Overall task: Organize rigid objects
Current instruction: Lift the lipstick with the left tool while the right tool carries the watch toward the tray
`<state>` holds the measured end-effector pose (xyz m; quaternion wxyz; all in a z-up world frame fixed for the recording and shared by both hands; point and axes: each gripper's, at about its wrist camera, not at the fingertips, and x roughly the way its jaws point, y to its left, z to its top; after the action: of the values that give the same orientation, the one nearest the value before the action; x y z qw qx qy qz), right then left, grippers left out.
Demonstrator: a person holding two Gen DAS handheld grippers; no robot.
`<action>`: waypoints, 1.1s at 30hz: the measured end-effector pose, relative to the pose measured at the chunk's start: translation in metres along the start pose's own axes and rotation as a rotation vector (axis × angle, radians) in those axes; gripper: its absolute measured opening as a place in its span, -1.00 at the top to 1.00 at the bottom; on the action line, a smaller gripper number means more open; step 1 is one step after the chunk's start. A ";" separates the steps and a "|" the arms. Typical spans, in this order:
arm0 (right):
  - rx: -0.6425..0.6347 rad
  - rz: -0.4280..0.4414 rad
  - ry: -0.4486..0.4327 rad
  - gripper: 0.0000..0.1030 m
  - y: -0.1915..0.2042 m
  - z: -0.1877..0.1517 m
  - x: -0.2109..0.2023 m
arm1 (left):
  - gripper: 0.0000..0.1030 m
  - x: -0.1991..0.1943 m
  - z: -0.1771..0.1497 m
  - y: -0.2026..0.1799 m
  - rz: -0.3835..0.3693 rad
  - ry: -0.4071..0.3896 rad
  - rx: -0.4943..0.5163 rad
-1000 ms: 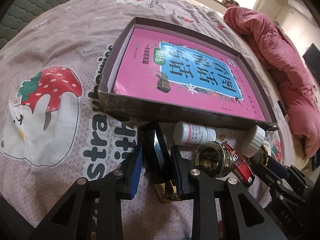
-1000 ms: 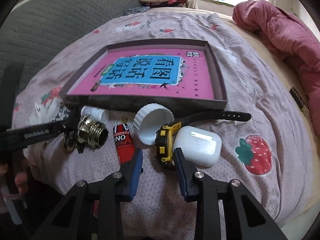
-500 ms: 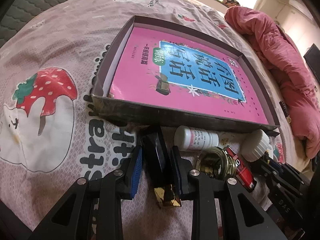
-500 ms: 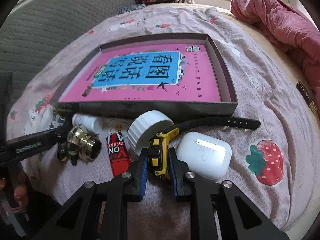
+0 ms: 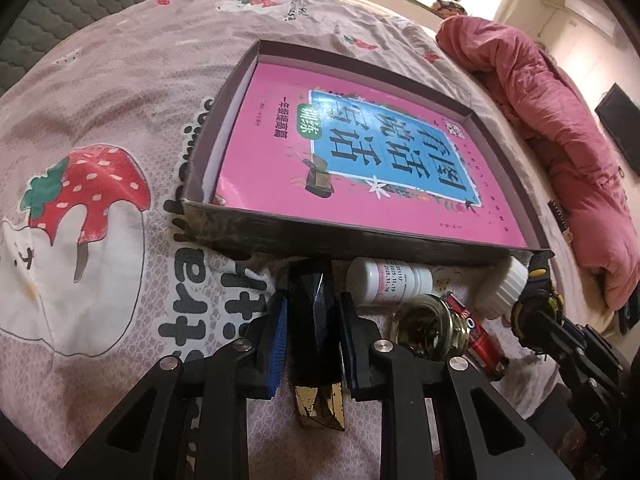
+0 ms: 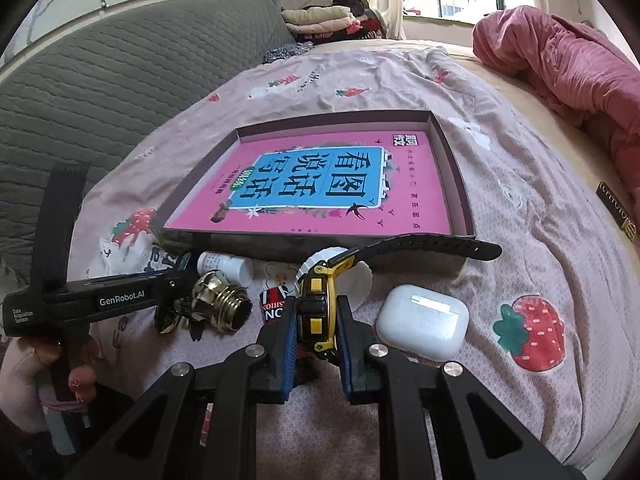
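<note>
A shallow dark box (image 5: 328, 240) (image 6: 460, 184) lies on the bed with a pink book (image 5: 360, 152) (image 6: 328, 192) in it. My left gripper (image 5: 312, 320) is shut on a black bottle with a gold cap (image 5: 316, 328), just in front of the box's near wall. My right gripper (image 6: 316, 316) is shut on a black and yellow watch (image 6: 318, 300), lifted a little above the bedspread, its strap (image 6: 432, 246) reaching toward the box. The watch also shows at the right of the left wrist view (image 5: 538, 300).
In front of the box lie a white pill bottle (image 5: 384, 280) (image 6: 224, 264), a brass lamp socket (image 5: 428, 328) (image 6: 224, 304), a red tube (image 5: 476, 332) (image 6: 274, 306), a white ridged cap (image 5: 500, 288) and a white earbud case (image 6: 424, 320). A pink quilt (image 6: 560, 64) is piled at the right.
My right gripper closed on the watch and lifted it slightly. My left gripper stayed shut on the black bottle and moved a little nearer the box.
</note>
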<state>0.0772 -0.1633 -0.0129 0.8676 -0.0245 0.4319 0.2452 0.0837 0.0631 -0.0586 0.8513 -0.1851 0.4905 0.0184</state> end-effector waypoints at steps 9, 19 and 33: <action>-0.015 0.010 -0.057 0.65 0.003 0.000 -0.016 | 0.54 -0.023 -0.005 -0.004 -0.040 -0.059 0.006; -0.025 -0.009 -0.118 0.65 0.006 0.003 -0.033 | 0.54 -0.055 -0.008 -0.012 -0.068 -0.190 0.054; -0.101 -0.085 -0.171 0.65 0.023 0.014 -0.040 | 0.54 -0.070 -0.003 -0.016 -0.054 -0.274 0.108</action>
<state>0.0571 -0.1562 0.0304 0.9084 -0.0654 0.3422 0.2310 0.0485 0.0578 0.0032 0.9192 -0.1479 0.3650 -0.0059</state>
